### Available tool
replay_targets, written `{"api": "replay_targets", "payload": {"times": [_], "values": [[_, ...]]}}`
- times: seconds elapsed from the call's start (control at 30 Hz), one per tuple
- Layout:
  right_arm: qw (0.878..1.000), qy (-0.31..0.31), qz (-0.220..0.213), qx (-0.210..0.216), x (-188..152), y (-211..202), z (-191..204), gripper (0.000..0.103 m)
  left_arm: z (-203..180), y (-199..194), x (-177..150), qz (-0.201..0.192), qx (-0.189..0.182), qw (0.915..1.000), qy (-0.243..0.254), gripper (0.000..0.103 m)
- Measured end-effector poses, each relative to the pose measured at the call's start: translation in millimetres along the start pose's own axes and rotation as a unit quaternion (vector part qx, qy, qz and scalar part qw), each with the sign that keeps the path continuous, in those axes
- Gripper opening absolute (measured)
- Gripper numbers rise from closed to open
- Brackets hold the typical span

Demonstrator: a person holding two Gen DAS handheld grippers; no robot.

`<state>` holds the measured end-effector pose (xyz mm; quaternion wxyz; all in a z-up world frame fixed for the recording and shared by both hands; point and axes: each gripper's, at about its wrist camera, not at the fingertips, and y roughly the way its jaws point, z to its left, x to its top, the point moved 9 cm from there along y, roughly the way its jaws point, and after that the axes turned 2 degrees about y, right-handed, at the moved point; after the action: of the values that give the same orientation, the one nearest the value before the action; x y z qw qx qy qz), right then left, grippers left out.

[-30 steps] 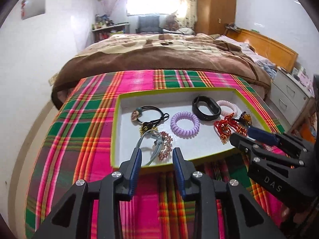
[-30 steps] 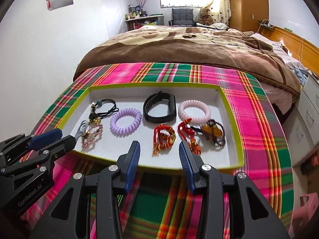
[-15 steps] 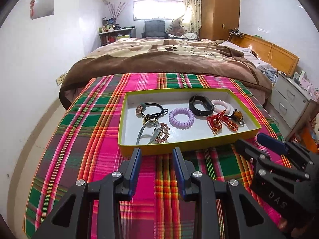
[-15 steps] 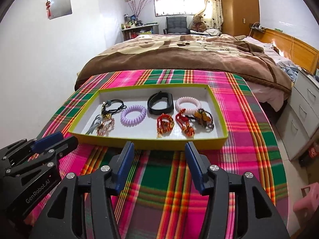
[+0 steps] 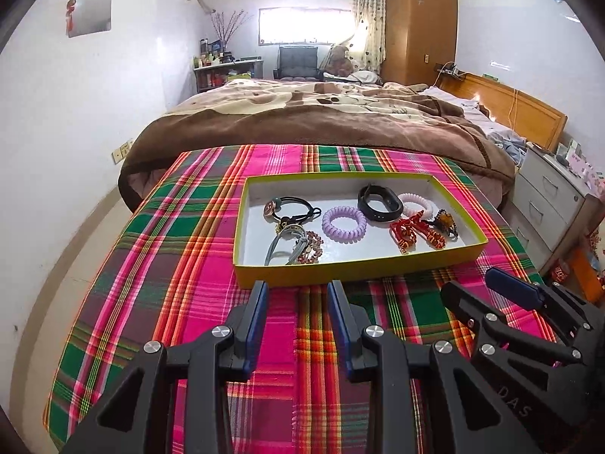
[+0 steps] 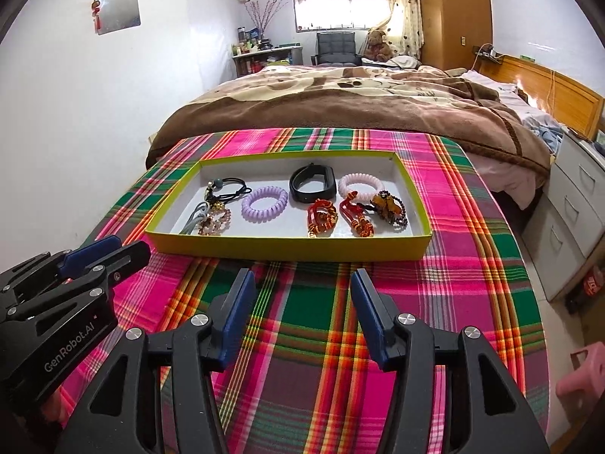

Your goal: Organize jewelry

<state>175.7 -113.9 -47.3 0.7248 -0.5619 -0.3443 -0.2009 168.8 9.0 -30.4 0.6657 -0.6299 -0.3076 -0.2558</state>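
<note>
Currently, station status, read left to right:

Left gripper (image 5: 297, 289): jaws parted by a moderate gap, nothing held; it hovers over the plaid cloth, just short of the tray's near wall.

Right gripper (image 6: 300, 278): jaws spread wider than the left pair, nothing held; likewise over the cloth, clear of the tray.

Change: a second ago both grippers stood at the tray's near edge, fingertips over the jewelry; both have since backed away and the whole tray now shows in each view.

Shallow yellow-green cardboard tray with white floor (image 6: 287, 246): rests on the pink, green and orange plaid tablecloth (image 6: 461, 265), in front of the bed.

Black elastic hair tie with bead charms (image 6: 228, 185): far left of the tray.

Grey cord with pink beaded bracelet (image 6: 210, 223): near left corner, touching the black tie's charms.

Lilac plastic spiral coil tie (image 6: 264, 203): left of centre, lying apart.

Black rubber wristband (image 6: 313, 186): centre rear.

Two red and gold knotted cord bracelets (image 6: 322, 218): centre right, side by side.

Pale pink spiral coil tie (image 6: 359, 184): right rear, touching the red cords.

Dark beaded bracelet with amber pendant (image 6: 389, 206): far right.

Task reading: every piece lies inside the tray, none on the cloth; the withdrawal with empty jaws suggests sorting is finished or nearly so.
</note>
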Motion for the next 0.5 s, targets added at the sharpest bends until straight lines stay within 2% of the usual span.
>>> {"api": "replay_targets", "payload": {"times": [0.5], "values": [[1.0, -0.003, 0.002, -0.001, -0.1, 0.5, 4.9, 0.053, 2.4, -2.3, -2.5, 0.003, -0.001, 1.0, -0.003, 0.032]]}}
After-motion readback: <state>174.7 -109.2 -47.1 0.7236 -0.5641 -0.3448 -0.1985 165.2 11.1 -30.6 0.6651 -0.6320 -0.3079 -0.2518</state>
